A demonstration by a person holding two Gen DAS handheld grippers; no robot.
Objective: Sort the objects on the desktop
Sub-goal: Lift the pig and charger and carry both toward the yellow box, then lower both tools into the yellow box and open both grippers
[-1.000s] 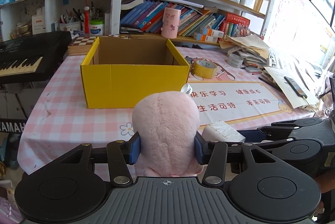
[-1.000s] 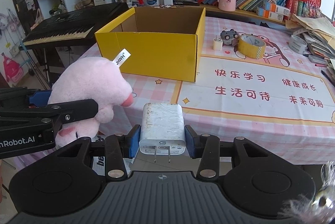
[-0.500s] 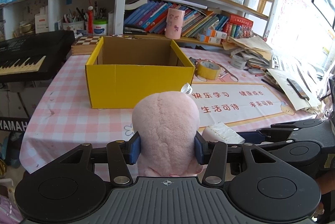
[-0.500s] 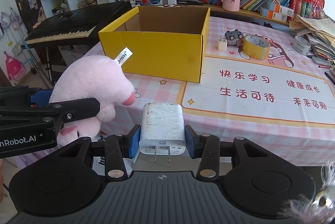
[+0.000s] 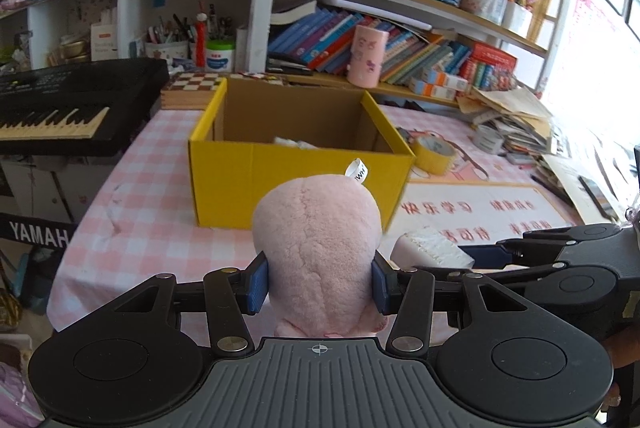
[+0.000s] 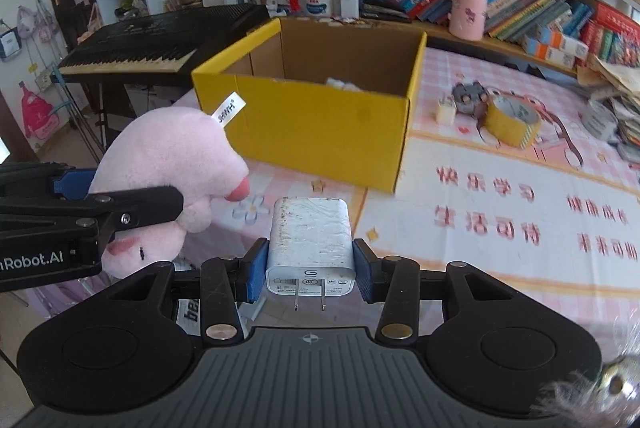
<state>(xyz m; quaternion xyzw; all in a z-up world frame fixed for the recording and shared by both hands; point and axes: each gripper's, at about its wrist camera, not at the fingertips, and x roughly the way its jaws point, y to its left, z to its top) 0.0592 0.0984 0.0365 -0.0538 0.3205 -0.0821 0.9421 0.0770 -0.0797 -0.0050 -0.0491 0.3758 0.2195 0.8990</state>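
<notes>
Prongs on the charger (image 6: 311,242) gripped by right fingers (image 6: 256,274) show only there; left fingers (image 5: 258,282) clamp plush (image 5: 316,248).

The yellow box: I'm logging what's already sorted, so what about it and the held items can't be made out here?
- Yellow box contents: both views show only a white scrap; its front wall hides the rest.
- Pink plush toy, left wrist view: face turned away, underside hidden by the left hand-held gripper.
- White charger, right wrist view: label print too small.
</notes>
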